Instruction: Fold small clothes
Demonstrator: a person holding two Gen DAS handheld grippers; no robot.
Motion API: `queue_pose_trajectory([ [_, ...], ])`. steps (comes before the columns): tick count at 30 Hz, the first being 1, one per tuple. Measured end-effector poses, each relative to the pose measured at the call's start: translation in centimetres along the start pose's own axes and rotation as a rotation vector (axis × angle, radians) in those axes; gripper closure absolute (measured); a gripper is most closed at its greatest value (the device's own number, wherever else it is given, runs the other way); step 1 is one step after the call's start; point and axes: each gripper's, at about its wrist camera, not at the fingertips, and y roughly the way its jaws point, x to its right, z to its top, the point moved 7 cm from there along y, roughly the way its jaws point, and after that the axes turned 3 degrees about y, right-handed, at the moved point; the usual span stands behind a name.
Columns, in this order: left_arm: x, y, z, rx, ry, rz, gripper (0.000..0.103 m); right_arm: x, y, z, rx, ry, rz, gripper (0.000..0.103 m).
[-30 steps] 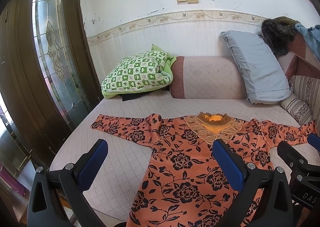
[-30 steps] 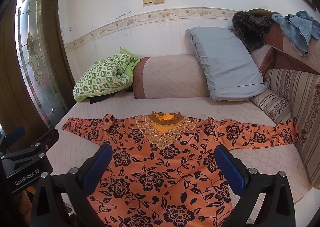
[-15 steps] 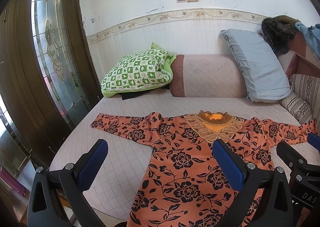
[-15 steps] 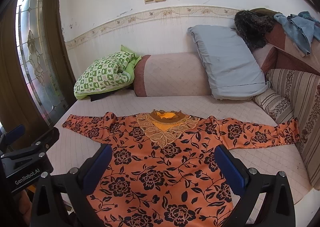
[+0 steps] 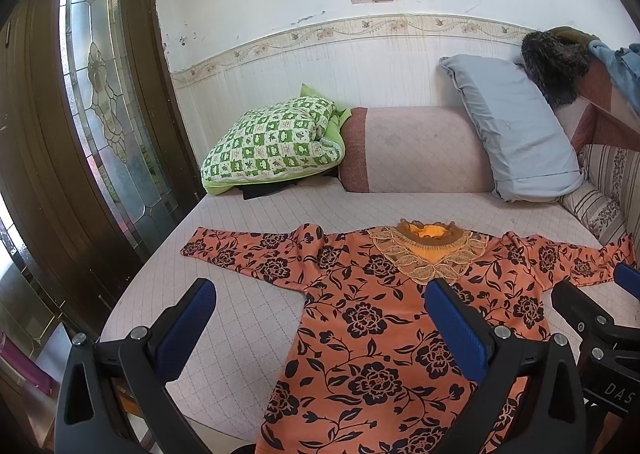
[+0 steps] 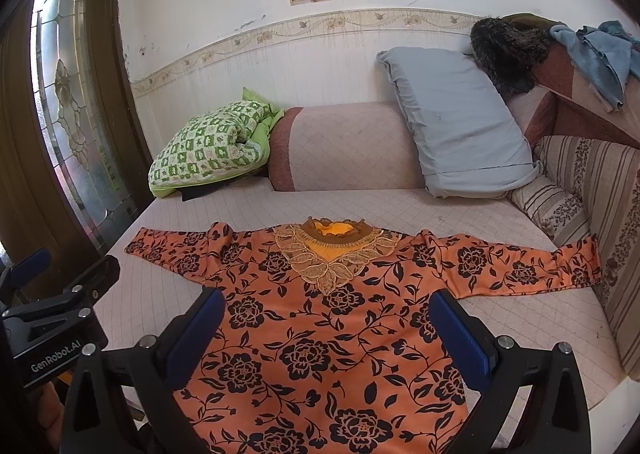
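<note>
An orange blouse with black flowers [image 5: 372, 318] [image 6: 320, 338] lies flat on the pink quilted daybed, both long sleeves spread out, gold lace collar [image 6: 330, 250] toward the wall. Its hem runs out of view below. My left gripper [image 5: 320, 330] is open and empty, held above the blouse's left side and the bare mattress. My right gripper [image 6: 328, 338] is open and empty, held above the blouse's middle. Each gripper shows at the edge of the other's view, the right gripper in the left wrist view [image 5: 600, 318] and the left gripper in the right wrist view [image 6: 48, 294].
A green checked pillow [image 5: 276, 146], a pink bolster [image 5: 416, 150] and a grey pillow [image 5: 516, 126] line the wall. A striped cushion [image 6: 592, 190] backs the right side. A dark wooden door with glass [image 5: 100, 126] stands left of the daybed [image 5: 240, 318].
Both grippers have tilted or lowered slightly, so the blouse sits a little lower in both views. The blouse has not moved and both jaws stay open.
</note>
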Motion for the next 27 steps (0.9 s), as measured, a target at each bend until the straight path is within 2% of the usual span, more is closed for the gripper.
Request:
queue_pose_trajectory([
  [18, 1.2, 2.0, -0.3, -0.042, 0.028, -0.004, 0.000, 0.8, 1.8, -0.5, -0.027, 0.015, 0.003, 0.000],
  [21, 2.2, 4.2, -1.8, -0.127, 0.026, -0.064, 0.000, 1.6, 2.8, -0.9, -0.047, 0.032, 0.006, 0.000],
  [24, 3.9, 7.5, -4.8, -0.282, 0.020, -0.148, 0.000, 3.6, 4.5, -1.5, -0.083, 0.081, 0.024, 0.000],
  [27, 5.1, 11.0, -8.6, -0.427, 0.020, -0.173, 0.000, 8.5, 7.1, -2.4, -0.123, 0.183, 0.010, 0.000],
])
